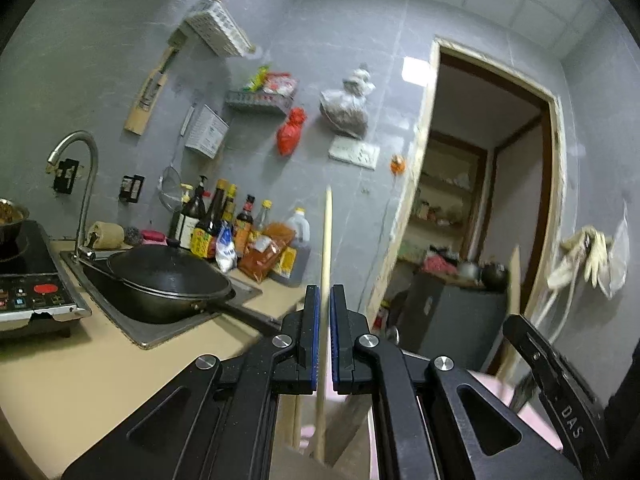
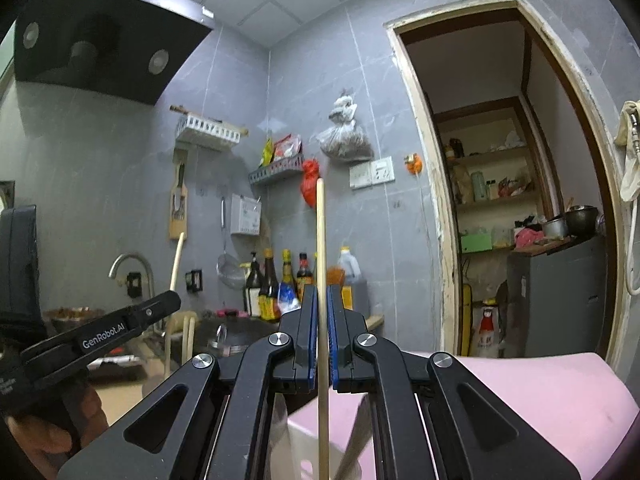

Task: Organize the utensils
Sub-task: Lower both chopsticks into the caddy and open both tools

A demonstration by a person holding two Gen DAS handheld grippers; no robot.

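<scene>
Each claw, left (image 1: 324, 296) and right (image 2: 322, 294), pinches an upright chopstick (image 1: 326, 240) (image 2: 321, 232) (tips rising above the pads).

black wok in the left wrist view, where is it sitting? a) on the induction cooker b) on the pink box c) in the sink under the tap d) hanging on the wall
c: the black wok rests in the sink beside the tap, clear of the induction cooker.
</scene>
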